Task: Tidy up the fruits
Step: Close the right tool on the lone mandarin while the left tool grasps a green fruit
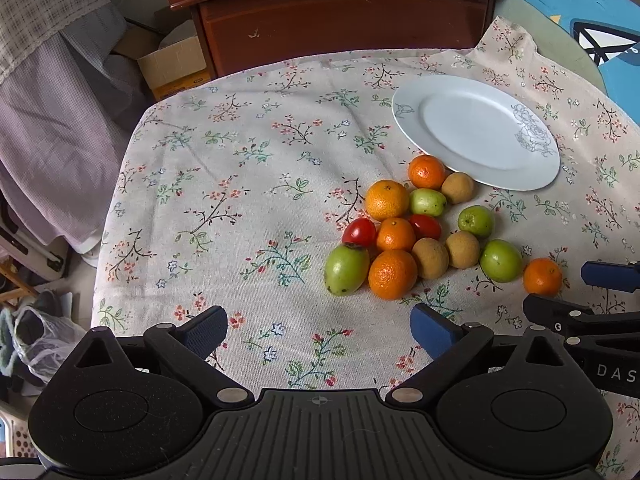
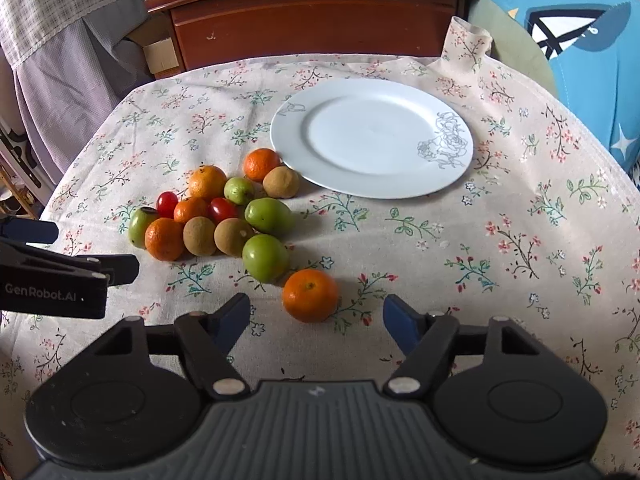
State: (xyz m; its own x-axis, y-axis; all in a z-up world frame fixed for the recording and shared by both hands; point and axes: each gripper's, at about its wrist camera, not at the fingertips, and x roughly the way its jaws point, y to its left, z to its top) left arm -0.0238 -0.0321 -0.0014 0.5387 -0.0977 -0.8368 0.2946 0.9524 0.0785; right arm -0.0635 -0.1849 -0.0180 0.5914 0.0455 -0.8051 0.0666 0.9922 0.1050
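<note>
Right hand-held gripper (image 2: 316, 320) is spread, empty. A lone orange (image 2: 310, 295) lies on the desk at lower centre, just ahead between its fingers, nearer than to the spread left hand-held gripper (image 1: 320, 328). Plate (image 2: 448, 184) upper right, bare.

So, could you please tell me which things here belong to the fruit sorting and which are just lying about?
Part of the job:
- pile of fruit
- lone orange nearest the right tool
- white plate, nothing on it
- left tool

Just lying about:
- wooden cabinet
- cardboard box
- blue cushion
- hanging clothes
</note>
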